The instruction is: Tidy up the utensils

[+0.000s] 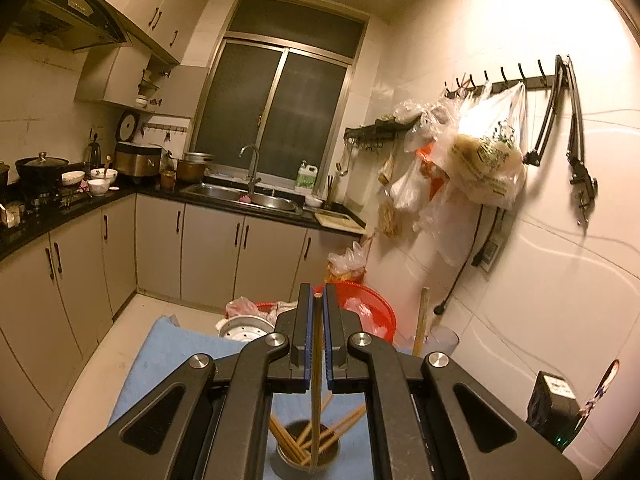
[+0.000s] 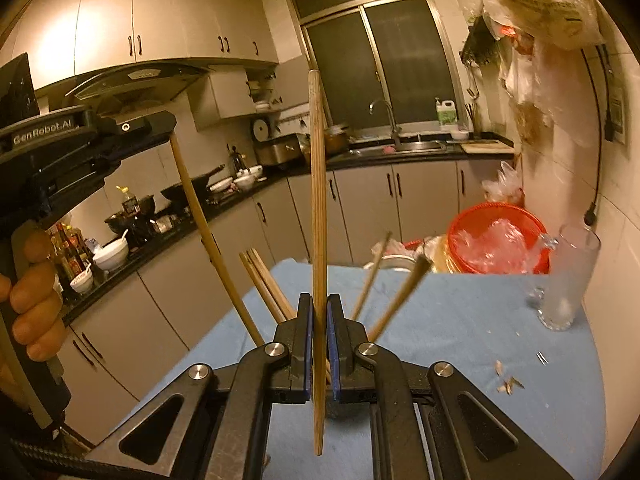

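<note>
- Left gripper (image 1: 317, 320) is pinched onto a single chopstick (image 1: 316, 380), gripping it near its top end; the stick hangs almost straight down below the gripper, its lower tip at or just inside the mouth of the metal holder (image 1: 306, 454).
- Right gripper (image 2: 319, 332) is likewise clamped on one chopstick (image 2: 318, 208), but low on the shaft, so most of the stick stands up above the gripper and only a short end pokes out beneath.
- Directly below the left gripper, the holder already carries a fan of chopsticks (image 1: 288, 438) leaning against its rim, so part of the sorting looks done.
- What remains, by my reading, is the two sticks in hand: neither is released into the holder yet.
- Both grippers point slightly downward over the blue cloth (image 2: 460, 320) covering the desk; in the right wrist view the left gripper appears up and to the left, with fingers (image 2: 34, 300) of a hand wrapped round its handle.
- Just ahead of the right gripper, more chopstick ends (image 2: 264, 280) rise into view from below it.
- Farther right, an empty glass mug (image 2: 568, 280) stands on the cloth, with small scraps (image 2: 508, 380) lying nearer.
- Beyond the desk edge sits a red basin (image 2: 496, 240).
</note>
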Demonstrator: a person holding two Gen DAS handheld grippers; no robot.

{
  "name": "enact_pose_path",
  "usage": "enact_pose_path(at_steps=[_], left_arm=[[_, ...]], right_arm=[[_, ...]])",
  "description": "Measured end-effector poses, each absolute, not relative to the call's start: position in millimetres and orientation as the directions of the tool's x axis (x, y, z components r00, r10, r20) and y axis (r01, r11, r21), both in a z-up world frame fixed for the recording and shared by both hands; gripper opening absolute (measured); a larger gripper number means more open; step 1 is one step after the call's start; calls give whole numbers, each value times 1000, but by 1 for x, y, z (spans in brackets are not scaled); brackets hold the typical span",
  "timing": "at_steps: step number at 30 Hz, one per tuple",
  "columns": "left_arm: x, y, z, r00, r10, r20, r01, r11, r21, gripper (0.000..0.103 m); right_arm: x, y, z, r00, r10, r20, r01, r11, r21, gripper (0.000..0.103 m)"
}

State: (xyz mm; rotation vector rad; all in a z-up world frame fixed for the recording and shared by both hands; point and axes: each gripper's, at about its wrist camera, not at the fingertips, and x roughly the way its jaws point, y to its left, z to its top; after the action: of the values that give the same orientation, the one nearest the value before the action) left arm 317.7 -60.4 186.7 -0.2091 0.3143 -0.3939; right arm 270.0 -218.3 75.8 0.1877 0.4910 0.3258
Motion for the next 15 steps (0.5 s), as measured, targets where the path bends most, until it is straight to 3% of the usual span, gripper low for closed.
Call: enact_pose_path(at_steps=[15], left_arm=[[366,-70,152,870,-387,-304,306,909,-282,4]], right_arm=[[334,-203,46,849,358,-388,-269,926,265,7]])
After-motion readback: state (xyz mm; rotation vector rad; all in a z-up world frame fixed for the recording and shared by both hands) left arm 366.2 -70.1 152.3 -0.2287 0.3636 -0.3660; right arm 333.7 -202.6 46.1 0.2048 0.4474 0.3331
